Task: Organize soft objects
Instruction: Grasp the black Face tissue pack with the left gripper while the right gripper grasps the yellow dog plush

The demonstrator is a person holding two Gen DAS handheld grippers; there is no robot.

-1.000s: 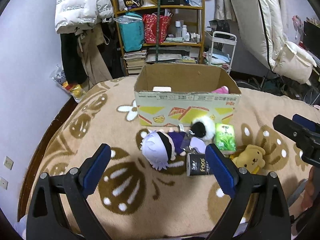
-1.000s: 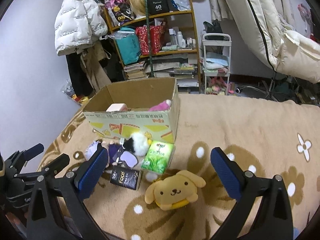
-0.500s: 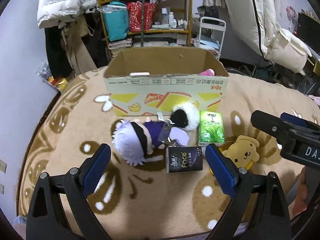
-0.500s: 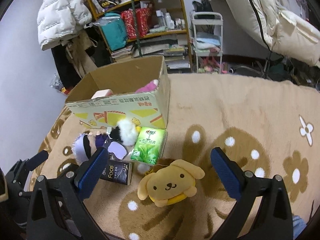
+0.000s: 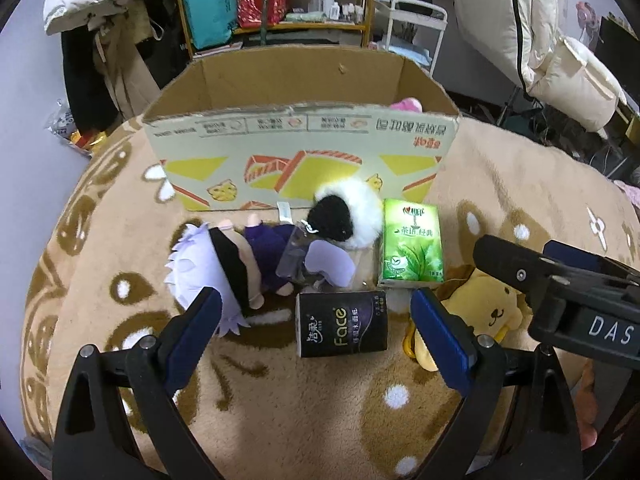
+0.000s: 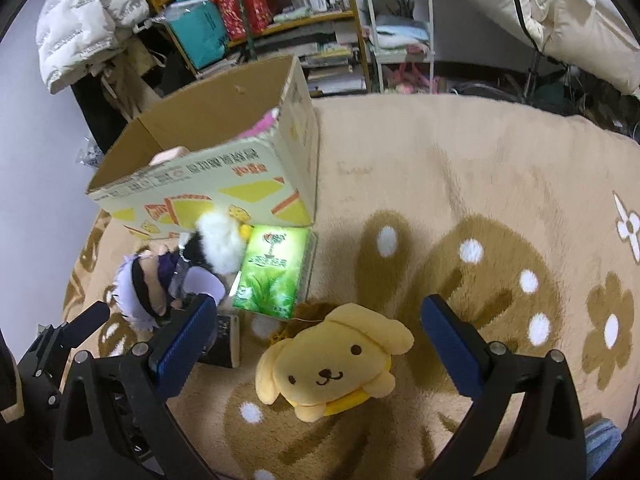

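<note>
Soft items lie on the beige rug before an open cardboard box (image 5: pixel 300 168). My left gripper (image 5: pixel 316 332) is open, just above a black Face tissue pack (image 5: pixel 342 330). A white-haired purple doll (image 5: pixel 236 264), a black-and-white fluffy toy (image 5: pixel 346 220) and a green tissue pack (image 5: pixel 412 246) lie beyond it. My right gripper (image 6: pixel 316 340) is open around a yellow dog plush (image 6: pixel 332 364), which also shows in the left wrist view (image 5: pixel 480 312). The box (image 6: pixel 216 184) holds a pink plush (image 6: pixel 262 124).
The flowered beige rug (image 6: pixel 460 200) stretches right of the box. Behind it stand a cluttered wooden shelf (image 5: pixel 276 4), a white cart (image 6: pixel 400 32), hanging coats (image 6: pixel 88 28) and white bedding (image 5: pixel 560 64).
Both grippers have moved forward and down toward the items. The left now hangs over the black tissue pack, the right frames the yellow dog plush. Both stayed open.
</note>
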